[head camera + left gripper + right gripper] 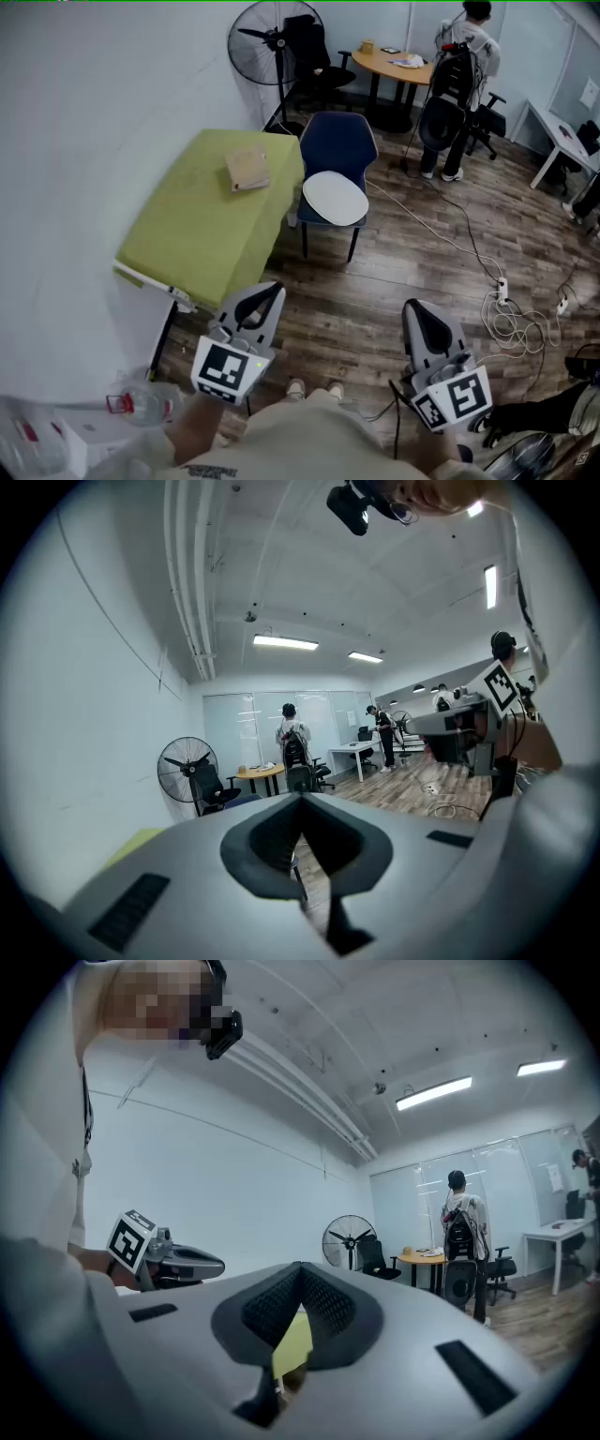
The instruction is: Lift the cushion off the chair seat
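A white oval cushion [335, 198] lies on the seat of a dark blue chair [338, 142] beside the table, a good way ahead of me. My left gripper [273, 291] is held near my body at the lower left, its jaws shut and empty. My right gripper [413, 307] is at the lower right, also shut with nothing in it. Both stay well short of the chair. In the left gripper view the closed tips [301, 800] meet; the right gripper [448, 731] shows at its right. In the right gripper view the tips [300, 1267] touch too.
A table under a yellow-green cloth [206, 211] with a cardboard piece [247, 170] stands left of the chair. White cables and a power strip [502, 287] trail over the wood floor at right. A fan [270, 39], office chairs, a round table [398, 66] and a standing person [464, 56] are at the back.
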`<action>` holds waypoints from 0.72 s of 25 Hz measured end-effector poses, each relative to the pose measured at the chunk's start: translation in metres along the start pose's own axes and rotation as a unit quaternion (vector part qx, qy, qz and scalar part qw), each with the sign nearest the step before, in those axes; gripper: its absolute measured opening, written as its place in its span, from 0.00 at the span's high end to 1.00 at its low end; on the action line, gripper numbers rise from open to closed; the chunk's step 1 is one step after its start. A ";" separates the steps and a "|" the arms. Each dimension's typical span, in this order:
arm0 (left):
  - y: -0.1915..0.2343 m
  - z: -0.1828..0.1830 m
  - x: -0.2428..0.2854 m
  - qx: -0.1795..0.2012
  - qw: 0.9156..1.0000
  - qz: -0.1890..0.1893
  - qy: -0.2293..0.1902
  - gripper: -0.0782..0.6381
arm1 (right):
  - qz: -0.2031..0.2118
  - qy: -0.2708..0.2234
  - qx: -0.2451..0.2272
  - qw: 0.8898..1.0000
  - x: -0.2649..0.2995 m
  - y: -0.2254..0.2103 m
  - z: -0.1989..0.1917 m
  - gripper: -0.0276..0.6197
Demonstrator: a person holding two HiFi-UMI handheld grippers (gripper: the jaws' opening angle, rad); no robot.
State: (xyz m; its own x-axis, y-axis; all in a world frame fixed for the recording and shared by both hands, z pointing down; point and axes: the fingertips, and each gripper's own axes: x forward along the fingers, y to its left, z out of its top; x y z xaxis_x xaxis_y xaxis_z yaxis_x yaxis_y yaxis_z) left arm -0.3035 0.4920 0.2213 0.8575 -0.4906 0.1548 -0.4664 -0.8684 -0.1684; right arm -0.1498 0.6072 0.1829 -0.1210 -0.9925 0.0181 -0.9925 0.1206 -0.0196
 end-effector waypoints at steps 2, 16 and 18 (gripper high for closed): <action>-0.003 0.000 0.002 -0.013 1.000 0.003 0.005 0.86 | 0.002 -0.003 0.007 1.000 -0.002 -0.005 0.001 0.92; -0.041 0.018 0.029 -0.004 1.000 -0.011 -0.006 0.86 | -0.012 -0.003 0.014 1.000 -0.037 -0.049 -0.006 0.92; -0.050 0.015 0.035 -0.002 1.000 -0.016 -0.002 0.86 | -0.004 -0.005 0.014 1.000 -0.039 -0.053 -0.007 0.92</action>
State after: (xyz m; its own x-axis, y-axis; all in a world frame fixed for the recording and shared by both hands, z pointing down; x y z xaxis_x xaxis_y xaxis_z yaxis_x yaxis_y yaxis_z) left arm -0.2466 0.5191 0.2201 0.8725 -0.4628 0.1566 -0.4399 -0.8836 -0.1601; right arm -0.0925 0.6392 0.1898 -0.1123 -0.9936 0.0085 -0.9926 0.1118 -0.0476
